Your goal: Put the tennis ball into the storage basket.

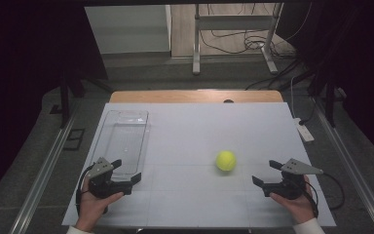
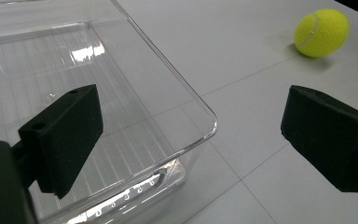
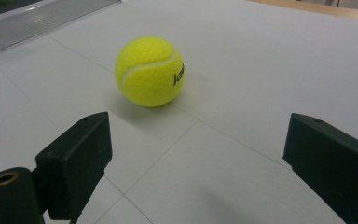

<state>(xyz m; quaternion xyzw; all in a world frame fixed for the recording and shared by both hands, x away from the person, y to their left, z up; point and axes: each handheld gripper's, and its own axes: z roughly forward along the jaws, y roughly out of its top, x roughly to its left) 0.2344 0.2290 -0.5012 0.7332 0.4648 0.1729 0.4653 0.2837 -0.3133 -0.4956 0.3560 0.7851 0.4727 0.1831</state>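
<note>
While both grippers' jaws gape, tennis ball (image 1: 226, 160) sits beside clear tray (image 1: 108, 131).

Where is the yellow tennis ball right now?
The yellow tennis ball lies on the white table, right of centre in the high view, just ahead of the open right gripper.

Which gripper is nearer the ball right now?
Right. The right gripper, open, sits just right of the ball and points at it. The left gripper, open, is far across the table at the clear tray.
</note>
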